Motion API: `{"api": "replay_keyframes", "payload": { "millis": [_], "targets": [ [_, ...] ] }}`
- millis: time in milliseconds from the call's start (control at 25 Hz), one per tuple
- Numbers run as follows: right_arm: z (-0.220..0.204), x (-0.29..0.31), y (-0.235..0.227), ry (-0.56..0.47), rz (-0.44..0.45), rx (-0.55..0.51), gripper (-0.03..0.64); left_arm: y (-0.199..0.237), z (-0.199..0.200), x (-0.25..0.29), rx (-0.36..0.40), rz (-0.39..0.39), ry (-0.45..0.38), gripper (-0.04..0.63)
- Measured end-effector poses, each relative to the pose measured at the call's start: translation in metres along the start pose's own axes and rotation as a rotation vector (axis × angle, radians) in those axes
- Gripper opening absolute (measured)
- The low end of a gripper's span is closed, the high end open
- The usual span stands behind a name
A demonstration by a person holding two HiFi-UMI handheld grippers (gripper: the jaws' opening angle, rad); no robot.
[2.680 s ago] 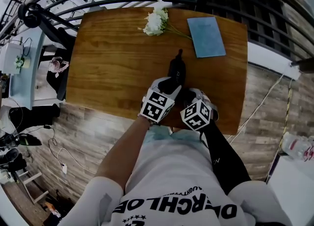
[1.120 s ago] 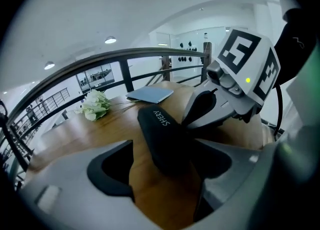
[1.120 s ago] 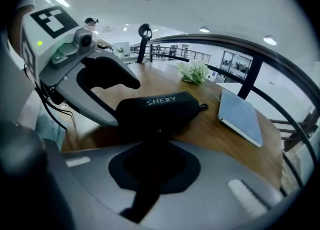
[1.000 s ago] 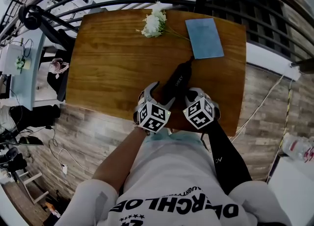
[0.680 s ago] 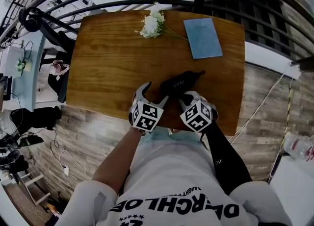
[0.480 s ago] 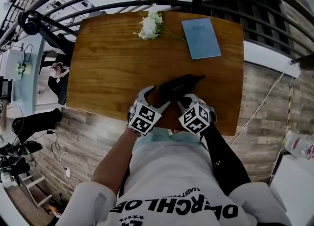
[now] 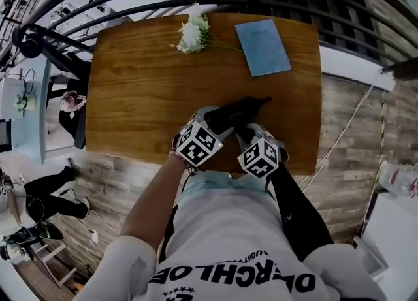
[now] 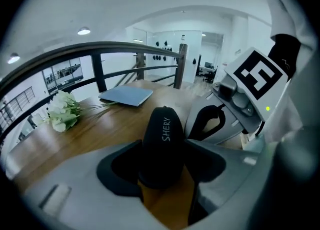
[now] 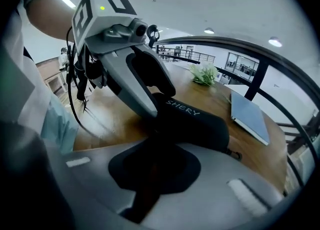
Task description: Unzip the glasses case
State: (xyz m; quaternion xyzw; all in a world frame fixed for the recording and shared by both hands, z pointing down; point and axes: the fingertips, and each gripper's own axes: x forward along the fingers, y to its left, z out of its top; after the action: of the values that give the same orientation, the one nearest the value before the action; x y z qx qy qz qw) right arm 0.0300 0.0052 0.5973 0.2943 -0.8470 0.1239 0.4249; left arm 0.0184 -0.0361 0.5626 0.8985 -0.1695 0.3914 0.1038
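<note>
Black glasses case in left gripper jaws; right gripper's shut jaws hidden overhead.

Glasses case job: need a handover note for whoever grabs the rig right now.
Left gripper: shut on the glasses case, clamping its body from both sides.
Right gripper: jaws closed at the case's near edge. Whether they have the zip pull can't be seen.
Things: the case is near the front edge of the wooden table. The flowers and blue booklet are at the far side, apart from it.
Done: case braced by both grippers.
Left: no open seam shows, so the whole unzip likely remains.
</note>
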Motion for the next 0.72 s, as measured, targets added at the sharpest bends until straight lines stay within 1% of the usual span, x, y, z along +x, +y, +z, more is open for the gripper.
{"api": "replay_keyframes", "payload": {
  "millis": [120, 360, 480, 720],
  "targets": [
    [-0.0005, 0.0003, -0.0007, 0.031, -0.026, 0.019, 0.031, 0.0001, 0.0, -0.0004, -0.008, -0.012, -0.017, 0.261],
    [-0.0047, -0.0035, -0.0026, 0.097, -0.106, 0.092, 0.031, -0.0039, -0.0011, 0.003, 0.032, 0.003, -0.046, 0.261],
    [-0.0027, -0.0058, -0.0007, 0.125, -0.149, 0.115, 0.031, -0.0056, -0.002, 0.0009, 0.034, 0.004, -0.071, 0.261],
    [0.0032, -0.0065, 0.0001, 0.132, -0.207, 0.169, 0.031, -0.0029, -0.0035, -0.0035, 0.039, -0.005, -0.099, 0.261]
  ]
}}
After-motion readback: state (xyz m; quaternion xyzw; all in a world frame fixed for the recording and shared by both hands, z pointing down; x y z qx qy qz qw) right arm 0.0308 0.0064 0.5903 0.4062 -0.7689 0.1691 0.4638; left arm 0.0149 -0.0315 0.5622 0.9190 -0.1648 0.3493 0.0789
